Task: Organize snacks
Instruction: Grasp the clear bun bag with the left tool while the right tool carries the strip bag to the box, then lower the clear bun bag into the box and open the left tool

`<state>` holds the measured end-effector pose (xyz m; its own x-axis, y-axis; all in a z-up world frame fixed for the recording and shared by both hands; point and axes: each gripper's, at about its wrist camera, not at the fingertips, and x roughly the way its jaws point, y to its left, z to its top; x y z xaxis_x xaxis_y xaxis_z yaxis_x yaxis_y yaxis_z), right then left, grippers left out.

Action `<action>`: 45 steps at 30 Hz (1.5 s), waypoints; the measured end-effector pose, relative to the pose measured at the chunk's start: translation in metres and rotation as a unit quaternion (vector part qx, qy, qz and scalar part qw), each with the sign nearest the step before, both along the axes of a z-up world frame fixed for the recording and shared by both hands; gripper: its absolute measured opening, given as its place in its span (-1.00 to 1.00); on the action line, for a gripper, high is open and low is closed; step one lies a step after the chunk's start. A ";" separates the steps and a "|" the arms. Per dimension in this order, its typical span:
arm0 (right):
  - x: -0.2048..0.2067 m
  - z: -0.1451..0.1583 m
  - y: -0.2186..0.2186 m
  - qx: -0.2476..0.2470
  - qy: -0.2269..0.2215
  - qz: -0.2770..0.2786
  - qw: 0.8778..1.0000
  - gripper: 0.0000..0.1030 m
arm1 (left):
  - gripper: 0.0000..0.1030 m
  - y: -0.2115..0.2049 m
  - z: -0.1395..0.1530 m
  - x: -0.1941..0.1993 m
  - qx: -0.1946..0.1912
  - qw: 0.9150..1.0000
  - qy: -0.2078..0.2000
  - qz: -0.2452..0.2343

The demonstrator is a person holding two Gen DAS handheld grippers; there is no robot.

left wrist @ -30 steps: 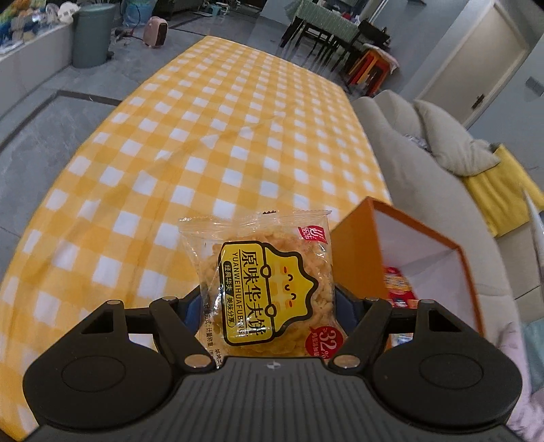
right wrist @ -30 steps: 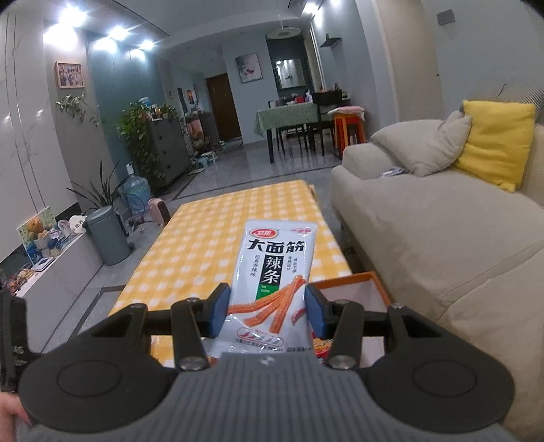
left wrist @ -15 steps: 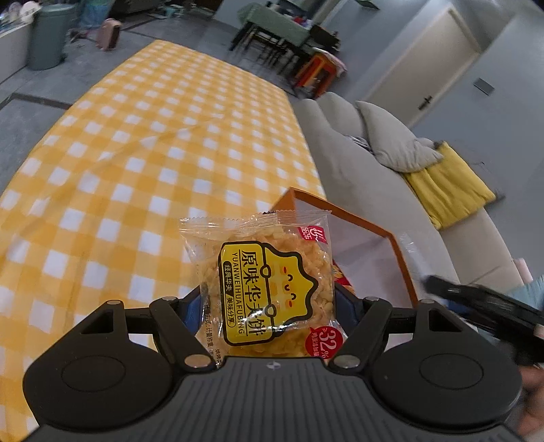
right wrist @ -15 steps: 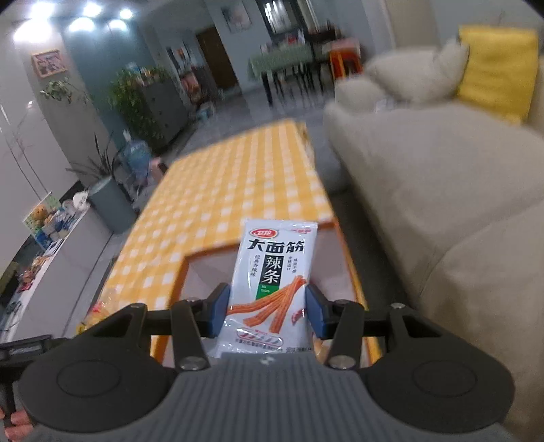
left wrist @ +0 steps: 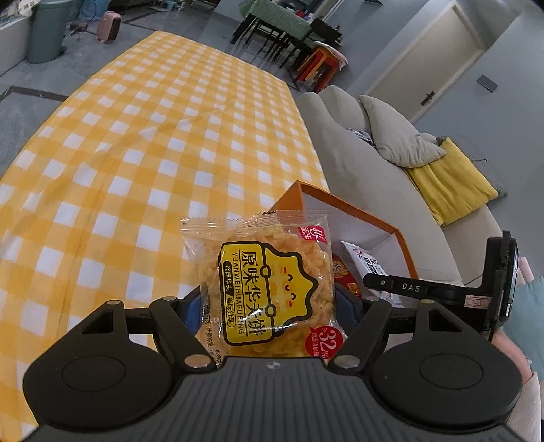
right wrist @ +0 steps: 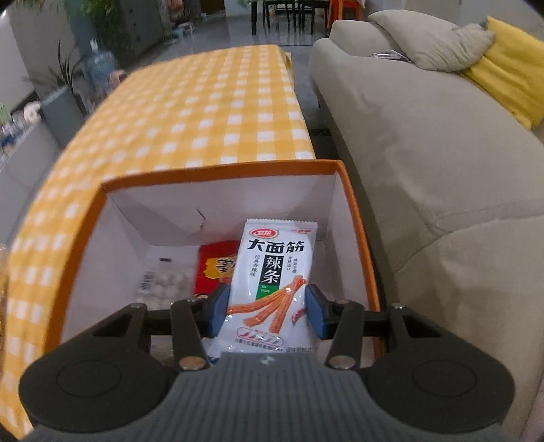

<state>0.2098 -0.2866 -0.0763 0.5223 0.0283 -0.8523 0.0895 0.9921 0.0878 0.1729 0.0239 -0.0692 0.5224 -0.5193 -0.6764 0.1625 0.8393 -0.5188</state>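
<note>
My left gripper (left wrist: 268, 306) is shut on a yellow waffle-biscuit packet (left wrist: 265, 282) and holds it above the checked table, just left of the orange box (left wrist: 360, 214). My right gripper (right wrist: 268, 311) is shut on a white spicy-strip packet (right wrist: 272, 282), lowered inside the orange box (right wrist: 221, 171). A red snack packet (right wrist: 214, 268) and a clear bag of white round sweets (right wrist: 166, 284) lie on the box floor. The right gripper also shows in the left wrist view (left wrist: 401, 287), over the box.
The yellow-and-white checked tablecloth (left wrist: 153, 142) stretches ahead. A beige sofa (right wrist: 425, 153) with a grey and a yellow cushion (right wrist: 510, 64) runs along the table's right side. A grey bin (left wrist: 44, 30) stands on the floor far left.
My right gripper has tipped down and moved into the orange box with the white packet. My left gripper has shifted slightly, still holding the yellow packet beside the box.
</note>
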 end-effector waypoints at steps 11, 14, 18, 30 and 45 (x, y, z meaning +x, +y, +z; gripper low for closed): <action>0.016 -0.004 0.009 -0.052 0.015 0.018 0.998 0.17 | 0.64 -0.002 0.005 -0.002 0.009 1.000 -0.006 -0.010; 0.009 0.003 0.008 -0.044 0.000 0.012 0.999 0.24 | 0.64 -0.006 0.011 -0.005 0.010 1.000 -0.016 -0.018; -0.011 0.016 0.000 0.001 -0.049 0.002 0.999 0.33 | 0.64 -0.015 0.019 -0.012 0.013 0.999 -0.029 -0.034; -0.051 0.042 -0.024 0.065 -0.129 0.004 0.989 0.33 | 0.64 -0.050 0.040 -0.023 0.047 0.997 -0.043 -0.052; -0.068 0.043 -0.068 0.142 -0.148 -0.041 0.978 0.34 | 0.64 -0.129 0.043 -0.040 0.113 0.990 -0.045 -0.065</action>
